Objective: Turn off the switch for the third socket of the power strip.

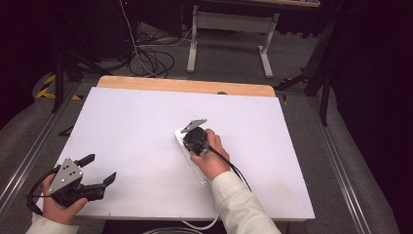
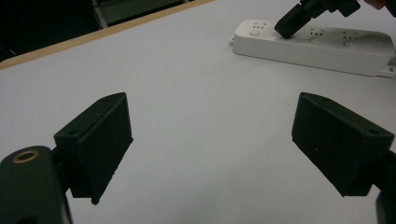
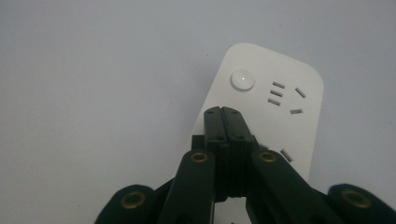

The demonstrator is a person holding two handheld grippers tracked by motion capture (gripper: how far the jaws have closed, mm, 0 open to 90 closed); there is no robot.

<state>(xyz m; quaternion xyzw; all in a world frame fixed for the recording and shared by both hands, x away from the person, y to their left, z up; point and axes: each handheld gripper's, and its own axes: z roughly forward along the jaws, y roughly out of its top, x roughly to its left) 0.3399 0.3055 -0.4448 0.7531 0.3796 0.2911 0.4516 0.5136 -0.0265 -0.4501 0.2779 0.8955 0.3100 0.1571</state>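
Nearest the person, the left gripper [image 1: 100,170] idles at the white table's [image 1: 136,126] front-left corner, jaws spread wide and empty. Farther in, mid-table, the right gripper [image 3: 222,112], jaws pressed together on nothing, hangs over the power strip [image 3: 285,126], tips just short of its round button [image 3: 242,80], seemingly not yet pressed.

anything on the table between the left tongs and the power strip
Nothing: the high view shows bare white table between the left tongs and the power strip.

power strip's [image 3: 280,116] near end behind tongs [image 3: 227,112]
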